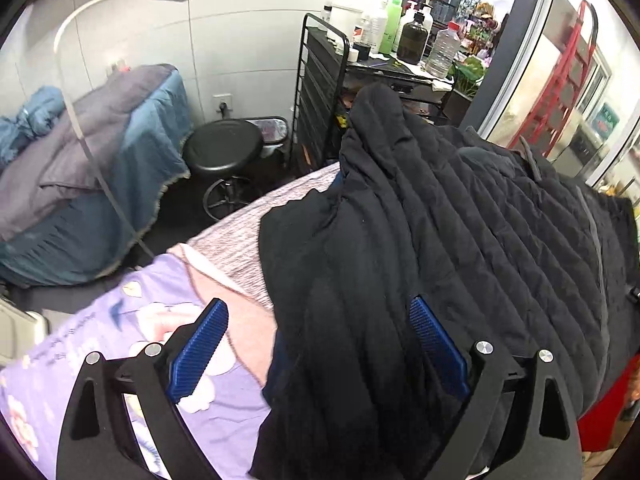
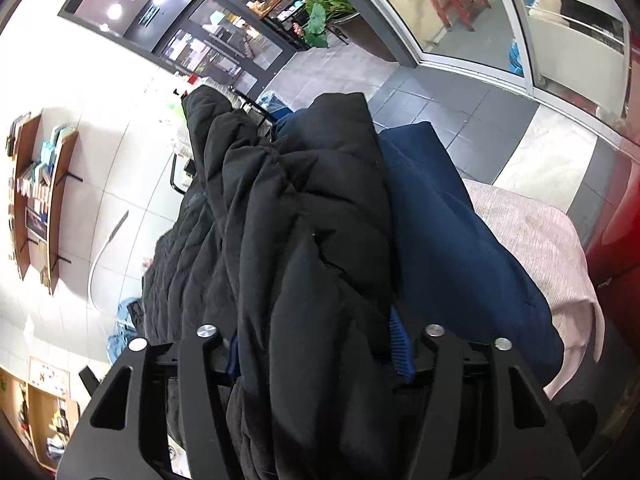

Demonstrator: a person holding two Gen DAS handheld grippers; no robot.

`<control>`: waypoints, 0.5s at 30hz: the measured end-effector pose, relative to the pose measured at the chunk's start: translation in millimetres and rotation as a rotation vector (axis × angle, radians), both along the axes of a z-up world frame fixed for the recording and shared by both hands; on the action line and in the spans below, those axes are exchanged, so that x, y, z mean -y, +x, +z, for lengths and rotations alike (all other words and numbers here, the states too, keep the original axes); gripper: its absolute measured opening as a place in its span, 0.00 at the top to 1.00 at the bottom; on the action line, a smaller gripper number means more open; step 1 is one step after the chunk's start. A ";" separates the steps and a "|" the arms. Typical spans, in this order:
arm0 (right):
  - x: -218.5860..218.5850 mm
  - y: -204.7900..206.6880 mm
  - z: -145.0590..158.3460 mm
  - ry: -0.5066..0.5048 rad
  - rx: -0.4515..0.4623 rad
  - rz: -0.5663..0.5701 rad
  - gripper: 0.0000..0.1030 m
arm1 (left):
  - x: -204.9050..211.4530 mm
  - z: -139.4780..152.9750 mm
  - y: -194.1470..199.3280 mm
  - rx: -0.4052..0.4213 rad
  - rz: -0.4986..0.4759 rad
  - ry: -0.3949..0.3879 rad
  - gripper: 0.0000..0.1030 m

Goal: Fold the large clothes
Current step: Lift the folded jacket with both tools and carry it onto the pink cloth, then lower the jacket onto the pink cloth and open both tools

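While bunched in thick folds, the black quilted jacket [image 1: 460, 232] lies heaped on the bed [image 1: 240, 232], filling the left wrist view from 12 to 5 o'clock. Navy lining [image 2: 460, 240] shows at 3 o'clock of the jacket in the right wrist view. Left gripper [image 1: 320, 352]: fingers [image 1: 200, 352] spread wide, jacket fabric lying between them, one pad clear of the cloth. Right gripper [image 2: 316, 344]: fingers [image 2: 400, 348] closed narrow on a gathered fold of the jacket. Purple patterned sheet [image 1: 140, 340] at 8 o'clock. Black stool [image 1: 224, 152] at 10 o'clock; trolley of bottles [image 1: 384, 20] at 12 o'clock.
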State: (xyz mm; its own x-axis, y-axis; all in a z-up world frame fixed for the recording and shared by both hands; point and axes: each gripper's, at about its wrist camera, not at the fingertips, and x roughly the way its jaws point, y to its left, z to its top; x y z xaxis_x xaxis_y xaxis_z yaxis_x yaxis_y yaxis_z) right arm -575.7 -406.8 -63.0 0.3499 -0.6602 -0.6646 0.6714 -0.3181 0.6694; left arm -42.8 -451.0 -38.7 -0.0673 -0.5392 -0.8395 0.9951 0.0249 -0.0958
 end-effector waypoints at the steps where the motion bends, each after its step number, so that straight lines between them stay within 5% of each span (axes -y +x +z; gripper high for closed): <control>1: -0.8 0.0 1.7 0.001 0.004 -0.007 0.41 | -3.9 2.8 0.5 0.001 0.003 0.002 0.12; 5: -6.1 2.7 14.2 0.003 -0.041 -0.046 0.35 | -26.6 15.8 2.1 -0.020 0.002 -0.011 0.07; 6: -8.3 3.4 18.4 0.000 -0.053 -0.055 0.27 | -33.7 19.1 2.3 -0.011 0.006 -0.017 0.06; 15: -44.4 0.4 66.7 -0.059 -0.194 -0.137 0.17 | -83.3 35.3 10.5 0.019 0.081 -0.018 0.06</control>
State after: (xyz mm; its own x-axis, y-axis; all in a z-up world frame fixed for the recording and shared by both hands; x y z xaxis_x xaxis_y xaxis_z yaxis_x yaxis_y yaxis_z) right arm -575.3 -362.3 3.7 0.1236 -0.7321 -0.6699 0.7425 -0.3796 0.5519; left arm -32.3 -367.7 -3.4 -0.0068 -0.5573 -0.8303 0.9915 0.1038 -0.0778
